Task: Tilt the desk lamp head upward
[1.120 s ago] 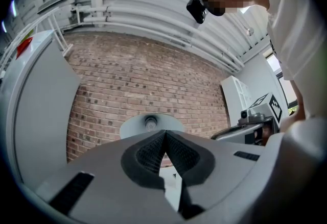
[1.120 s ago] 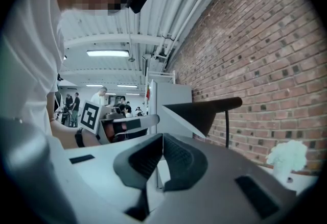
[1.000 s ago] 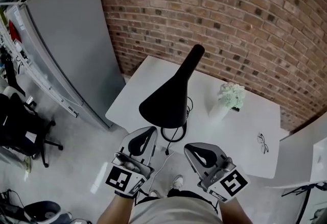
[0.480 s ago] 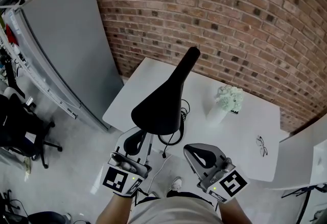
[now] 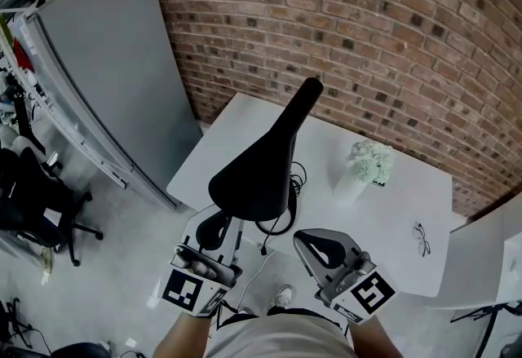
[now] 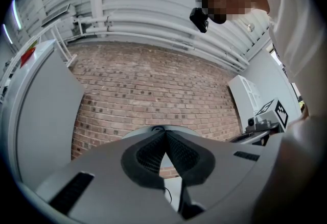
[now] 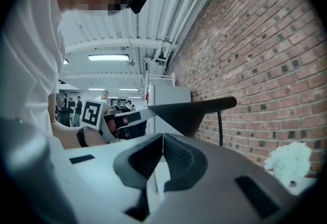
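Tongs of left gripper (image 5: pixel 214 227) pressed together on nothing, tips tucked just under near rim of black cone-shaped desk lamp head (image 5: pixel 254 177). Tongs of right gripper (image 5: pixel 318 246) likewise closed and empty, near that rim. Lamp head slanting above near edge of white rectangular surface (image 5: pixel 391 209).

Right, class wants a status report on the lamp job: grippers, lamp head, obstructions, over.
Both shut, empty: left gripper under near rim of lamp head; right gripper clear of it. Nothing blocking; flower vase well aside.
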`<state>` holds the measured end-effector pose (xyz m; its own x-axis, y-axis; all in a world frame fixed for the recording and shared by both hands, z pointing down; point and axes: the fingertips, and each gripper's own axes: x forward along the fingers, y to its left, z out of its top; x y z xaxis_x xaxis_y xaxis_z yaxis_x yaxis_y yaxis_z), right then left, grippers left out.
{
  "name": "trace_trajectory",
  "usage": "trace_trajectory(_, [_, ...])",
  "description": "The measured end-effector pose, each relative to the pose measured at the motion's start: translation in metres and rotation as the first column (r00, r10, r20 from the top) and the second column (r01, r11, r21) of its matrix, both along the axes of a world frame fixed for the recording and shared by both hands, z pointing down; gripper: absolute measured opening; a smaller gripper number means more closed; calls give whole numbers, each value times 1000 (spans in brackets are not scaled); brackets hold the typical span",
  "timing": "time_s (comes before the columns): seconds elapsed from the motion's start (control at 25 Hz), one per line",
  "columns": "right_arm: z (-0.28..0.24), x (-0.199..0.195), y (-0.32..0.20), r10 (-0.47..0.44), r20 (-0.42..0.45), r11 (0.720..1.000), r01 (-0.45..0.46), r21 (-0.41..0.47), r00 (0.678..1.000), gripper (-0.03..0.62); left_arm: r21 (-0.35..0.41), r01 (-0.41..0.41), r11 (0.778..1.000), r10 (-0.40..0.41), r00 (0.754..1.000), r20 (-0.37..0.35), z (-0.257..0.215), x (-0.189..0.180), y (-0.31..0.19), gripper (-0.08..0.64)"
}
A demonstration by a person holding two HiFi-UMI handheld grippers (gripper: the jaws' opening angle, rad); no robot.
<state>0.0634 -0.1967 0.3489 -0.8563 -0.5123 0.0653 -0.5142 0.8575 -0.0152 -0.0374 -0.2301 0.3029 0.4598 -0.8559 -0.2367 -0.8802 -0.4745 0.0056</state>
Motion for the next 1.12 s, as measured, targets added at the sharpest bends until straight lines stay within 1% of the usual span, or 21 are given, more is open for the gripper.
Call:
trace_trajectory(0.32, [-1, 1, -7, -20, 6, 1000, 20, -2, 1000, 18, 10, 5, 1000, -6, 1000, 5, -7, 5, -1, 8])
trace_trajectory(0.52, [0, -1, -9, -24, 5, 1000, 24, 2, 1000, 18, 0, 20, 1000, -20, 999, 30, -7, 1, -2, 8])
trace_trajectory(0.72, [-1, -2, -11, -29, -5, 1000, 29, 9, 1000, 18, -4, 29, 1000, -29, 999, 30, -7, 0, -1, 8])
trace_trajectory(1.12, [-4, -5, -7, -25, -10, 1000, 25, 16, 1000, 18, -4, 22, 1000, -22, 998, 53, -9, 1, 2, 8])
